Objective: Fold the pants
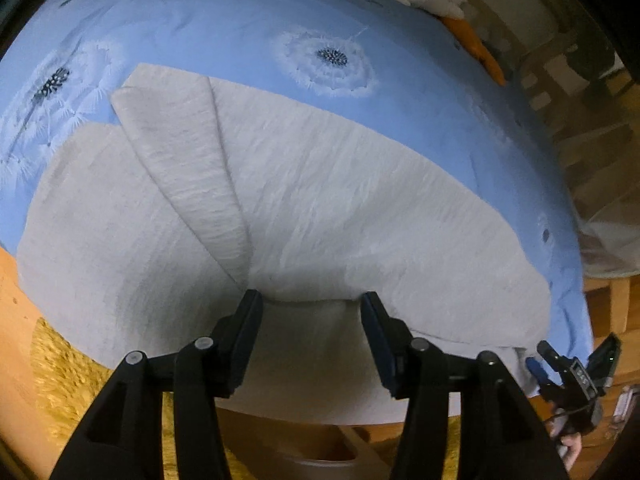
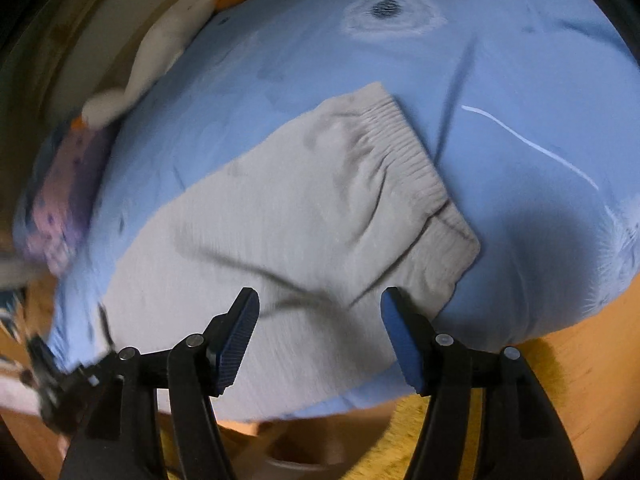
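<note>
**Both grippers open over grey pants on blue bed**

Left wrist view: we see the left gripper (image 1: 311,304) with jaws about half apart, holding nothing, tips over the near fold of the grey pants (image 1: 320,200). The pants lie flat on the blue bedspread (image 1: 200,32), one leg end overlapping. Bare bedspread beyond the far edge. The right gripper (image 1: 576,364) shows low right, off the cloth.

Right wrist view, blurred: its jaws stand apart, empty, above the pants' near edge. Ribbed waistband (image 2: 416,160) faces right; open bedspread right of it.
</note>
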Available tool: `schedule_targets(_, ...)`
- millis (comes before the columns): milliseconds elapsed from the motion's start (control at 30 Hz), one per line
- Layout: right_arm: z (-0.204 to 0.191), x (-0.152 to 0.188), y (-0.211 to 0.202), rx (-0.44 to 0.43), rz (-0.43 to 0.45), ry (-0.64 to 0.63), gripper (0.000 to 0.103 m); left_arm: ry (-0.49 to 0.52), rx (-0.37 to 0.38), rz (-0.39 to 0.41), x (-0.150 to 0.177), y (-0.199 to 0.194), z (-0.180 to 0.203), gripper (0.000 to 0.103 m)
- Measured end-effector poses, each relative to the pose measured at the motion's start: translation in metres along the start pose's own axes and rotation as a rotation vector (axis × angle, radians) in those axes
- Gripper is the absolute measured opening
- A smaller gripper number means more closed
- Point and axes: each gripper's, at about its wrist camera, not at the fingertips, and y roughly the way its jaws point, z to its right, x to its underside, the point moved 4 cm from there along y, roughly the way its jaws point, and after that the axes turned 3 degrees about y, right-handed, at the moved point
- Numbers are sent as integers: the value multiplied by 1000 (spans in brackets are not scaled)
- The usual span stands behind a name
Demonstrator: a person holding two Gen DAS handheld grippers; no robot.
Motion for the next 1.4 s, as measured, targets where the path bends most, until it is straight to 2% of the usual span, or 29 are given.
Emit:
schedule_targets(233,20,-18,18,-58,13,156,64,-46,4,33,-13,3,-7,54)
schedule_targets(333,18,-16,26,-35,22,154,64,-62,-3,42,-19,9,-8,54)
schedule_targets(467,11,-12,28,-3,33,120,65,-28,-17,58,-20,11,-4,53)
schedule_targets(600,8,-13,29,-6,36,136,65,-32,-13,50,-18,11,-5,49)
schedule_targets(667,7,-16,31,-23,32,159,65,-55,19,21,-14,6,-4,49)
schedule_targets(800,9,-14,29,-35,40,155,64,-66,74,24,-5,-4,2,50)
schedule_targets(900,8,-13,28,-24,51,143,64,-88,75,-20,1,7,5,50)
schedule_targets(967,9,-12,27,-33,55,145,64,-117,102,-46,6,15,7,50)
schedule_targets(1167,12,-12,27,-39,66,141,63,-157,95,11,-3,19,10,50)
schedule_targets(1233,11,-11,27,-8,76,126,57,-173,94,30,-8,23,8,47)
schedule_targets(1267,11,-12,26,13,80,125,51,-165,87,33,-9,23,7,42)
schedule_targets(1300,12,-12,26,36,83,124,36,-137,69,45,-10,23,9,21)
schedule_targets(1333,15,-15,24,51,82,129,20,-105,62,52,-11,21,10,4)
schedule_targets(1400,18,-18,20,29,77,148,7,-89,92,66,-11,14,10,4)
